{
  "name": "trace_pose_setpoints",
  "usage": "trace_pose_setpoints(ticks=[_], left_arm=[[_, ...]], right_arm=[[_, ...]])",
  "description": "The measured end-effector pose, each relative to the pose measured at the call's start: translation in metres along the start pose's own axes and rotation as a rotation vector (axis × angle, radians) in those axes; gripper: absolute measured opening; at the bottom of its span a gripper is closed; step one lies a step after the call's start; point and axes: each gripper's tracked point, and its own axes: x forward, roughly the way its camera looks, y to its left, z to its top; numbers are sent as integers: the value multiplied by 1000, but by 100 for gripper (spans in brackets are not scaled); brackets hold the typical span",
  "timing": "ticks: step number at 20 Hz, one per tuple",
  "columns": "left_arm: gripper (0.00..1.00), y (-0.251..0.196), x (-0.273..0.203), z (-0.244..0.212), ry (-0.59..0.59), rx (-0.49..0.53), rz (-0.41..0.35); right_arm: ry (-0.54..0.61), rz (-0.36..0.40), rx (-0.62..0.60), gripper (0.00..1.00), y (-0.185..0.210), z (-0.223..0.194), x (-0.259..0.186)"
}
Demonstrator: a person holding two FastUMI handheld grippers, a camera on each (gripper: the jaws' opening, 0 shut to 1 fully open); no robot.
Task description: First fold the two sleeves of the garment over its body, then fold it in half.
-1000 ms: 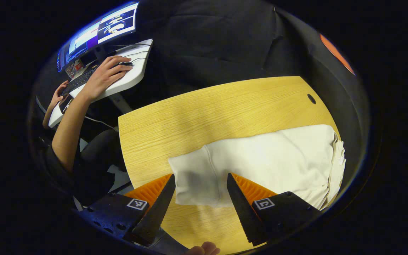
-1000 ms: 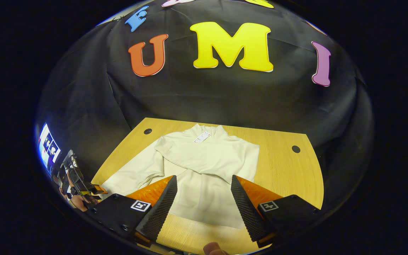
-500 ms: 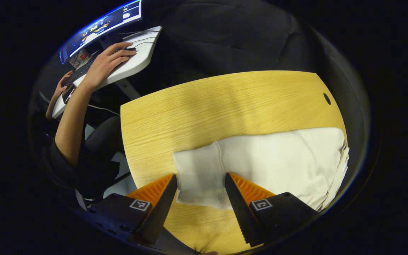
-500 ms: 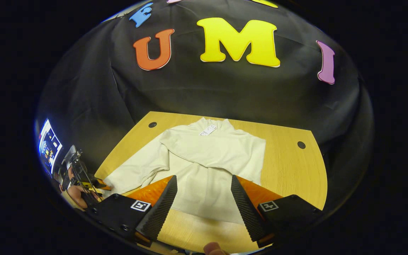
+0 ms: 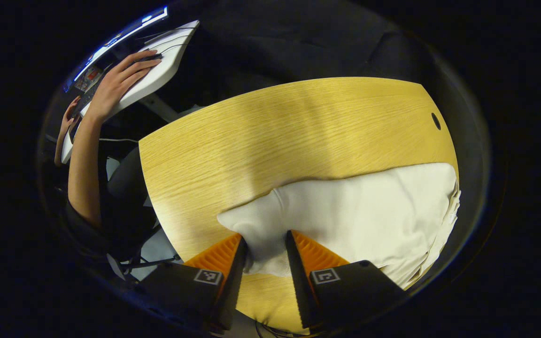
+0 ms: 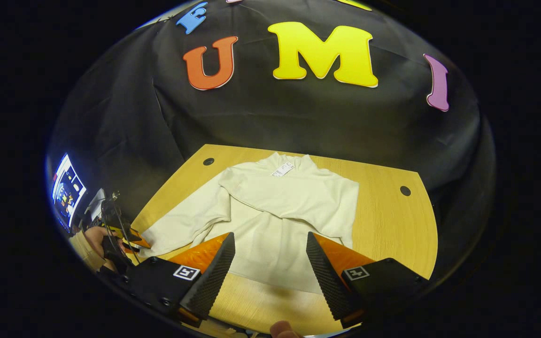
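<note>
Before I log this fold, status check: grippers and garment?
Left gripper closing on sleeve cuff, grip unconfirmed. Right gripper open above cream sweater. One sleeve folded. Table unobstructed.

Garment (image 6: pixel 280 206): soft cream cloth, matt, fine knit; ribbed weave at the cuff (image 5: pixel 263 253) in the left gripper view. Small paper tag (image 6: pixel 282 169) at its neck.
Desk (image 5: pixel 270 136): light wood, straight grain showing, smooth with a low sheen.
Left hand-held gripper (image 5: pixel 265 272): finger faces ridged, look like hard plastic; body matt, printed square markers stuck on.
Right hand-held gripper (image 6: pixel 270 267): finger faces finely knurled, rough; body matt.
Booth wall (image 6: pixel 251 122): black cloth, matt, creased.
</note>
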Motion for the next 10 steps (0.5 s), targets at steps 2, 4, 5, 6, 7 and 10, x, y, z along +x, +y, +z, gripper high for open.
trace_pose_setpoints(ticks=[2,4,5,6,7,10], left_arm=[[32,-4,2,0,4,6,-18],[18,-6,1,0,-2,4,-23],[16,-6,-1,1,-6,4,-26],[11,-7,-2,2,-13,8,-29],[8,-8,-3,3,-20,17,-34],[3,-12,-13,7,-54,48,-34]], right_arm=[[3,6,-5,95,1,-3,-1],[12,14,-2,95,2,-7,0],[14,16,2,95,2,-7,-1],[16,19,5,95,1,-7,-2],[16,20,6,94,1,-8,-2],[18,19,6,95,-3,-9,-3]])
